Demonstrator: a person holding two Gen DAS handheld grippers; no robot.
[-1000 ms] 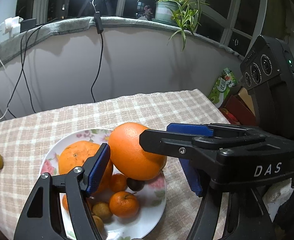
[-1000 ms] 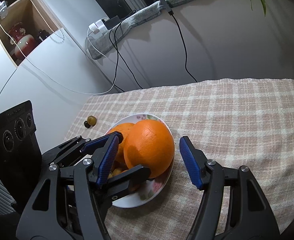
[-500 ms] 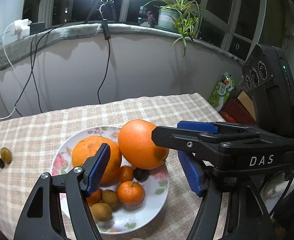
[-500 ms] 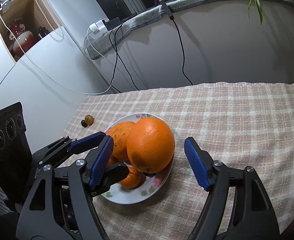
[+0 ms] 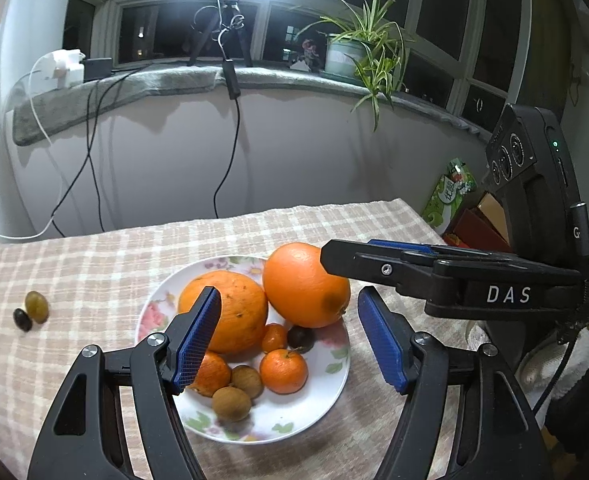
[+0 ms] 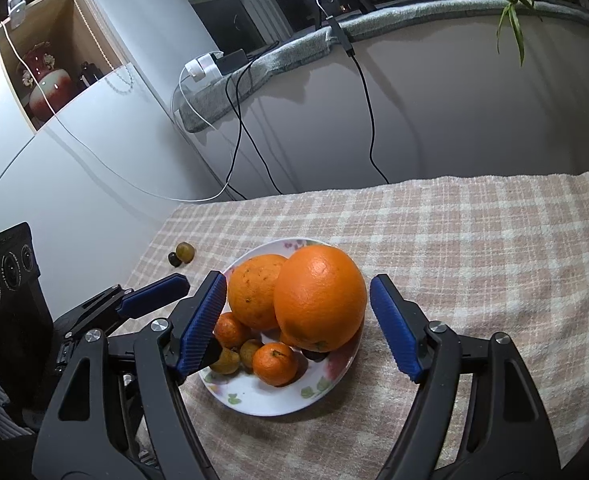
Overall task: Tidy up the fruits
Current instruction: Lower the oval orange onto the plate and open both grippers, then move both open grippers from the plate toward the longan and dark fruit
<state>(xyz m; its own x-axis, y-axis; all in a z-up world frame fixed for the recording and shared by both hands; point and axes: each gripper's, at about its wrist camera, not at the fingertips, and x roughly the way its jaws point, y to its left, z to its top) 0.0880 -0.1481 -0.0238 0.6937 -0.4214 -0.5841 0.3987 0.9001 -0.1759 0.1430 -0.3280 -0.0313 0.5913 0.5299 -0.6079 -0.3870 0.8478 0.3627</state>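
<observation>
Right wrist view: big orange (image 6: 320, 298) sits untouched between right tongs (image 6: 299, 322).

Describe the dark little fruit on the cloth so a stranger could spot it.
Find the plate on the checked cloth, then look left to two small fruits lying off it. The dark fruit touches an olive-green one; it is the smaller, nearly black one.

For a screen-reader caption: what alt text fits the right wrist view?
An open right gripper hovers around a large orange on a floral plate of smaller fruits, on a checked tablecloth. Two small fruits lie off the plate.
</observation>
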